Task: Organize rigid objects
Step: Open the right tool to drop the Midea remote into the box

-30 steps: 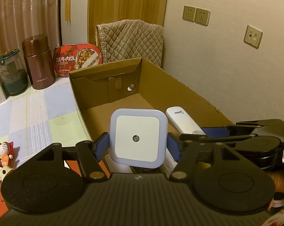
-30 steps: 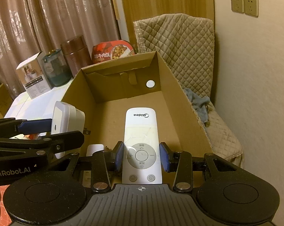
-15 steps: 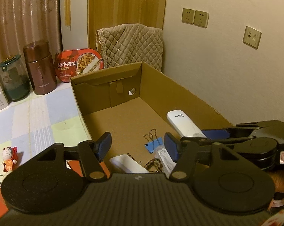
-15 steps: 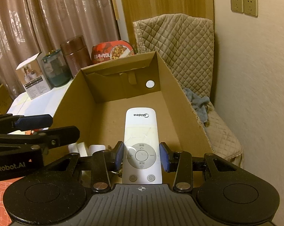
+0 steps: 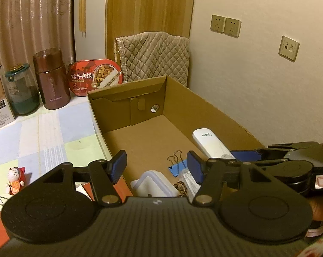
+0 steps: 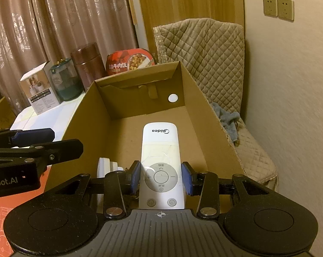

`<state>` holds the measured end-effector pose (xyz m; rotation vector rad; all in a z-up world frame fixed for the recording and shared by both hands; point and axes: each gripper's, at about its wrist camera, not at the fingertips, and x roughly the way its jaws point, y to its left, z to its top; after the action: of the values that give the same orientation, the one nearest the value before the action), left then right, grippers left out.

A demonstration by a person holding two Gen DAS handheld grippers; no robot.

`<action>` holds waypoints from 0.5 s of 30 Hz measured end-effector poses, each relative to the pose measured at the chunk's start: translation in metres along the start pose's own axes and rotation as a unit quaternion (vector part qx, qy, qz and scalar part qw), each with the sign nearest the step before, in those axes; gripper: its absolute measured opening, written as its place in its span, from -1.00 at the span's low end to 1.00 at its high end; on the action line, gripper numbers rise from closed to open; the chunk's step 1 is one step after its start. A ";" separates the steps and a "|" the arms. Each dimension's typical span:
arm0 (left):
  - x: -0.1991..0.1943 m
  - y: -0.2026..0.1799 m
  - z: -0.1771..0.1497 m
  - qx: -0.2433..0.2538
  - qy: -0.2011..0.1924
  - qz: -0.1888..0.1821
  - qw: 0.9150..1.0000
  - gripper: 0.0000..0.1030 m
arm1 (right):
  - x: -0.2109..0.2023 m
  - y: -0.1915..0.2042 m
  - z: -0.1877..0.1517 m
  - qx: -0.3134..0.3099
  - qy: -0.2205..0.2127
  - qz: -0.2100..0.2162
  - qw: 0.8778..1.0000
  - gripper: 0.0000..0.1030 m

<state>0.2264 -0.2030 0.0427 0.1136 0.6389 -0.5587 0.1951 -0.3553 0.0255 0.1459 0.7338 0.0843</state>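
Over the cardboard box (image 6: 93, 115), the right gripper (image 6: 161, 177) is clamping the white remote (image 6: 160, 150), while the left gripper (image 5: 156, 167) is hanging unclenched and empty above the night light (image 5: 153, 185) lying inside.

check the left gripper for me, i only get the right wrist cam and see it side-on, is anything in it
Observer: No. The left gripper is open, with nothing between its fingers.
Operator: whats the white lump low on my left
Observer: A white square night light, lying in the cardboard box just below that gripper.
Operator: anything else in there i cant see
Observer: A blue binder clip on the box floor, between the night light and the remote.
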 end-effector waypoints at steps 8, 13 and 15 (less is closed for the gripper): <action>-0.007 0.002 0.000 -0.005 -0.007 0.005 1.000 0.12 | -0.002 0.003 0.000 -0.005 -0.009 0.002 1.000 -0.27; -0.014 0.009 -0.001 -0.012 -0.018 0.014 1.000 0.12 | -0.007 0.015 -0.001 -0.041 -0.033 0.000 0.999 0.12; -0.016 0.012 0.000 -0.014 -0.021 0.017 1.000 0.12 | -0.006 0.017 -0.001 -0.045 -0.034 0.002 0.998 0.16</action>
<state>0.2219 -0.1854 0.0511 0.0858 0.6026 -0.5171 0.1897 -0.3391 0.0319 0.0646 0.6598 0.1142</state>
